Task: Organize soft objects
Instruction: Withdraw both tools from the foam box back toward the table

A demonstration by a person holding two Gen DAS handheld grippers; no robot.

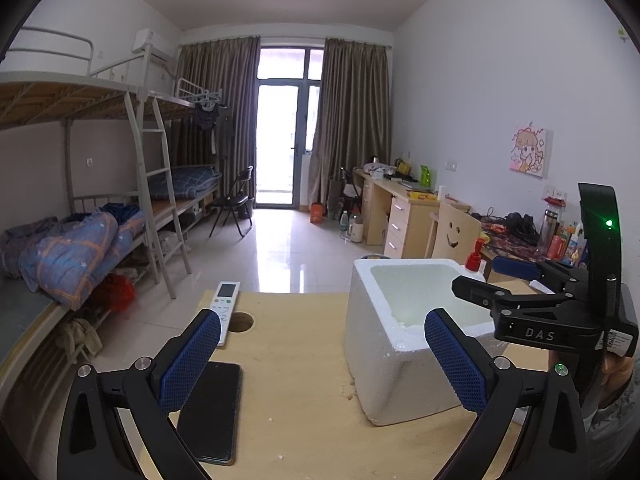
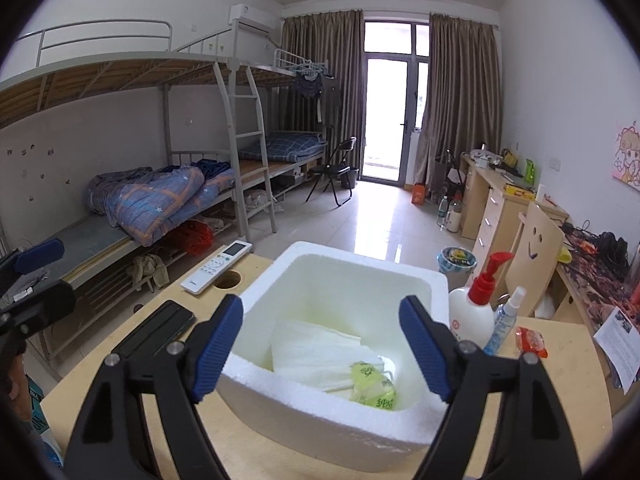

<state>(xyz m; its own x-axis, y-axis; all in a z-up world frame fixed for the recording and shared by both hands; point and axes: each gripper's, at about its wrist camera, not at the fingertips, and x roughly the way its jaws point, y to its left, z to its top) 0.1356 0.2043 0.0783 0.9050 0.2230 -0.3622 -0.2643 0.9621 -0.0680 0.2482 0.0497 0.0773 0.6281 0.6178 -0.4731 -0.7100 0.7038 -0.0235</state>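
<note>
Now my right claw [image 2: 320, 344] hangs open over the foam box [image 2: 304, 412], white tissues [image 2: 316, 348] and green packet [image 2: 374, 388] already inside, left claw [image 1: 322, 356] open and empty too, so I think little is left.

- Left claw [image 1: 320, 352]: jaws spread wide, nothing between the blue pads [image 1: 192, 360]
- Worktop [image 1: 296, 380]: pale wood, round hole near the far edge
- White foam box [image 1: 384, 364]: upright on the worktop, right of centre; contents not visible
- Black phone [image 1: 214, 412]: flat, under the left pad
- White remote [image 1: 225, 304]: beside the hole
- Right claw [image 1: 504, 280]: over the box's right side, jaws apart
</note>
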